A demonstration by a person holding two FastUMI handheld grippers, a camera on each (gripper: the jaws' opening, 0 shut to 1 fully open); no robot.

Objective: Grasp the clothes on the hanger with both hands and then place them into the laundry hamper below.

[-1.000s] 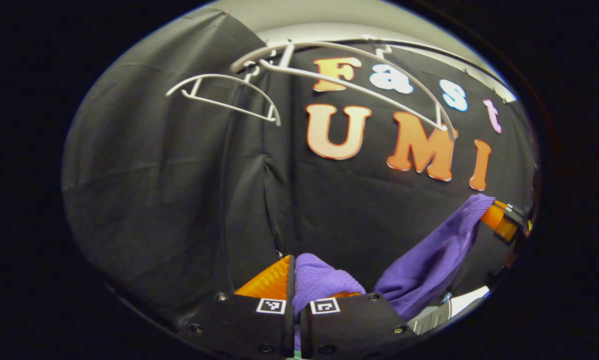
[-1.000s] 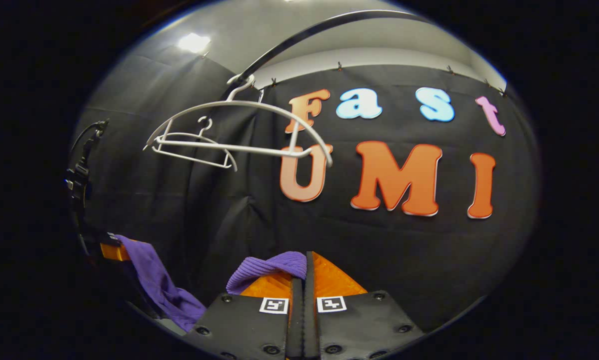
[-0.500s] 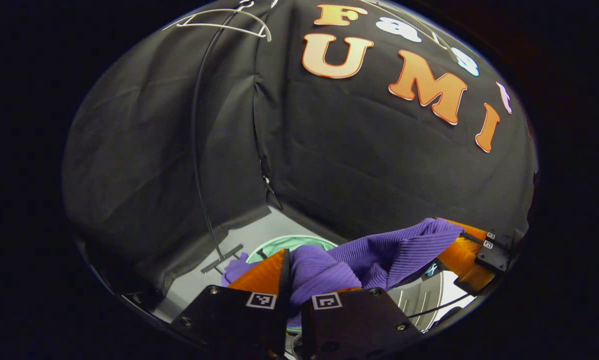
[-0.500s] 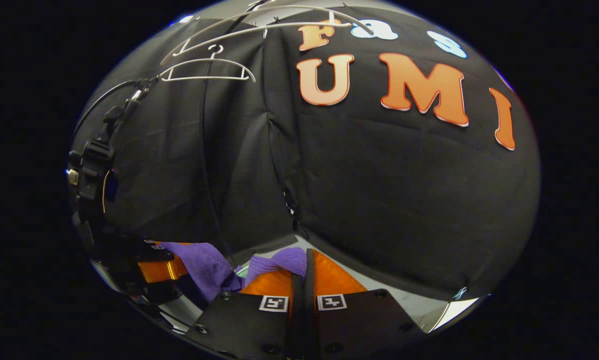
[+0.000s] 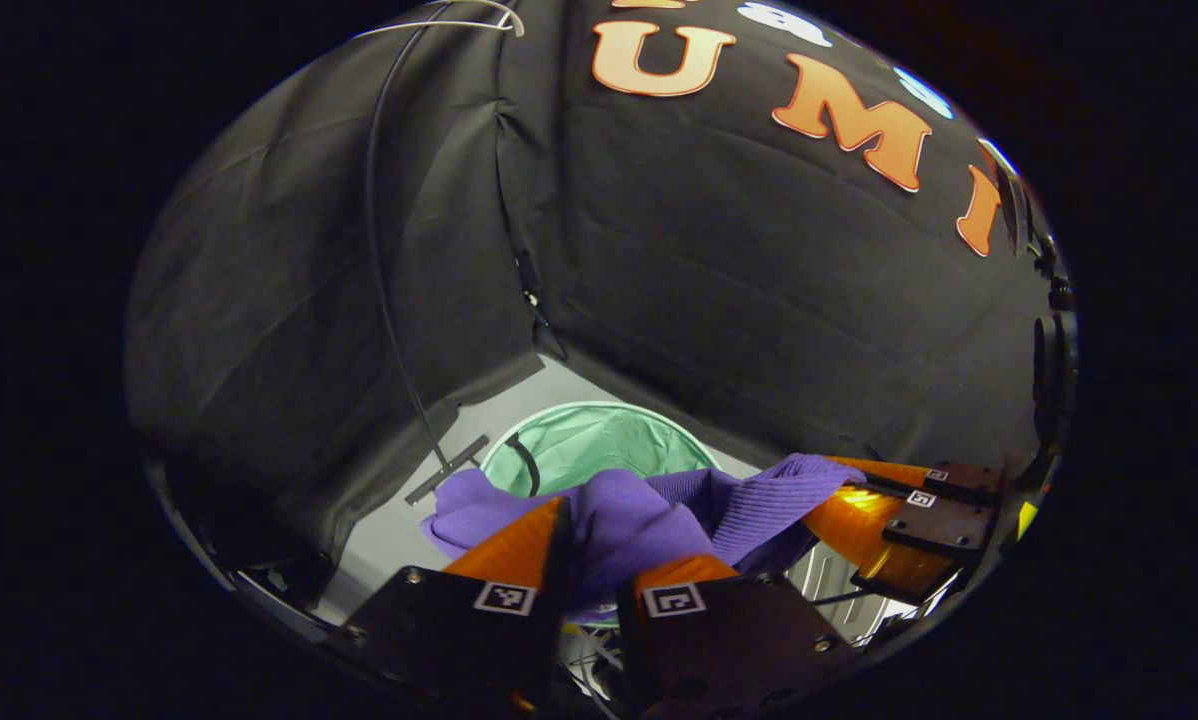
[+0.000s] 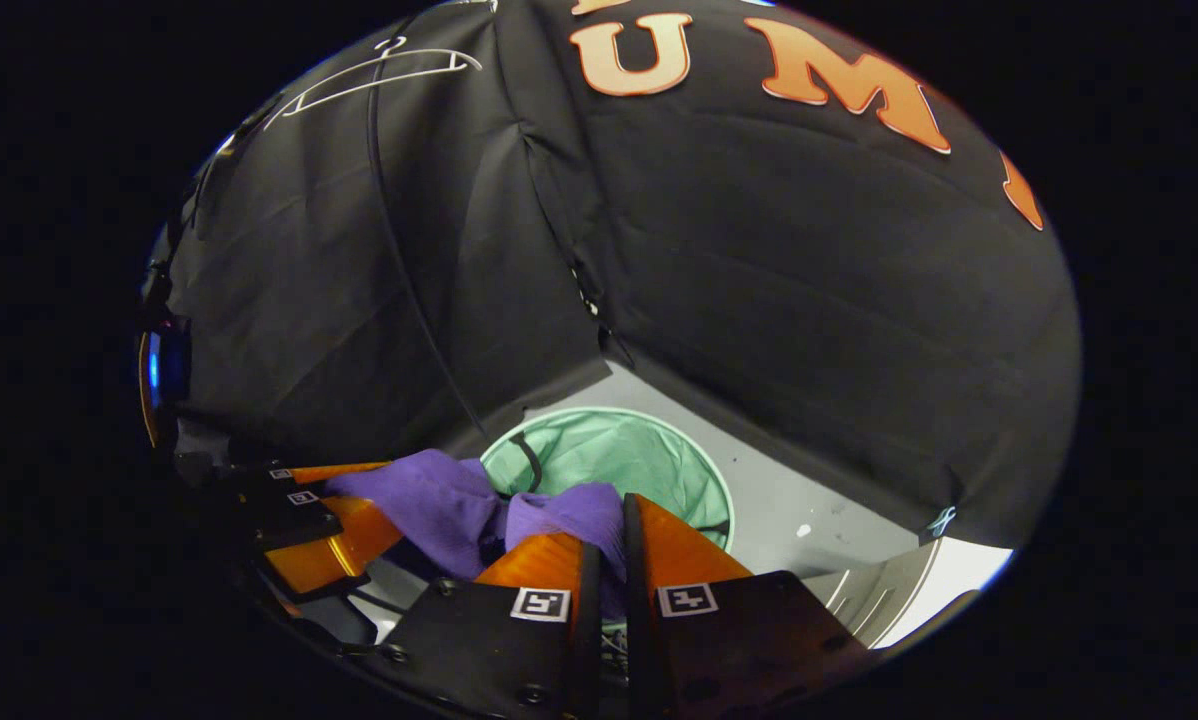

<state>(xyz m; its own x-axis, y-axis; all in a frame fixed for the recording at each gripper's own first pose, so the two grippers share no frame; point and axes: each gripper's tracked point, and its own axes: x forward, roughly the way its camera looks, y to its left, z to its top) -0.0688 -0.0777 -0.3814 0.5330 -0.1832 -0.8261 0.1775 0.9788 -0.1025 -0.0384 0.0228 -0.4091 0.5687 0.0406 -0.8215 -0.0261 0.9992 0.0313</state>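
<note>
A purple ribbed knit garment (image 5: 759,490) is stretched between both grippers, just above the round green laundry hamper (image 5: 599,440), whose opening stands on the pale floor. My left gripper (image 5: 599,540) is shut on one bunched end of it. In the left gripper view the right gripper (image 5: 829,490) holds the other end at the lower right. In the right gripper view my right gripper (image 6: 609,525) is shut on a purple fold of the garment (image 6: 429,500). The left gripper (image 6: 359,495) sits at the lower left, and the hamper (image 6: 639,450) lies just beyond the fingers.
Bare white hangers (image 6: 379,70) hang high up against the black cloth wall. A thin black cable (image 5: 384,300) runs down the wall to a dark strip (image 5: 446,467) on the floor beside the hamper. A pale ridged object (image 6: 889,600) lies at the lower right.
Both grippers have come down with the purple garment, away from the hangers. The hangers have slid to the top edge and the green hamper has come into full sight below.
</note>
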